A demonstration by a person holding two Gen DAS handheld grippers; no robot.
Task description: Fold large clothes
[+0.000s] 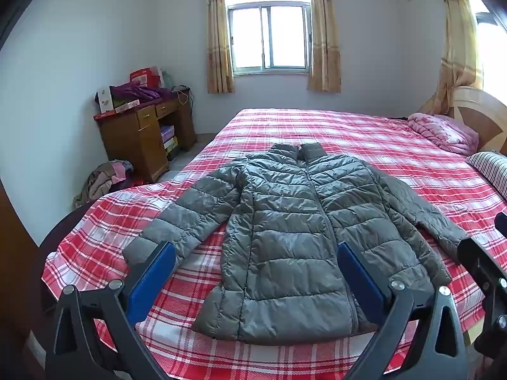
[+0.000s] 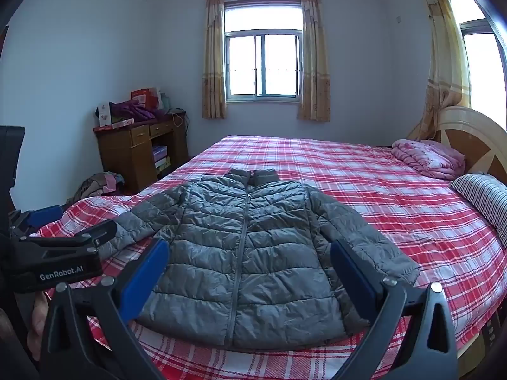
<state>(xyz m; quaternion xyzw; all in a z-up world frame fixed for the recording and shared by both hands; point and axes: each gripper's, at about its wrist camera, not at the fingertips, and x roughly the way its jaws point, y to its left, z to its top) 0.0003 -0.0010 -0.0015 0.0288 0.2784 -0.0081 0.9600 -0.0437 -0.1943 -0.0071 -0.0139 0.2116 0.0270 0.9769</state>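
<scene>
A grey puffer jacket (image 1: 285, 237) lies flat and zipped on the red plaid bed (image 1: 396, 158). Its collar points to twelve o'clock and its hem sits nearest us, so its long axis runs straight away from both tools.

The left tool (image 1: 256, 272) hangs over the near bed edge with its blue pads spread wide and nothing between them. The jacket's left sleeve cuff (image 1: 149, 240) lies at about ten o'clock, just beside its left pad.

The right tool (image 2: 250, 269) is equally wide apart and empty. The other sleeve (image 2: 374, 247) runs off at two o'clock past its right pad. Whether either pad brushes the fabric is hard to tell through the fisheye; they look clear.

Each hand seems nearest its own sleeve.
</scene>
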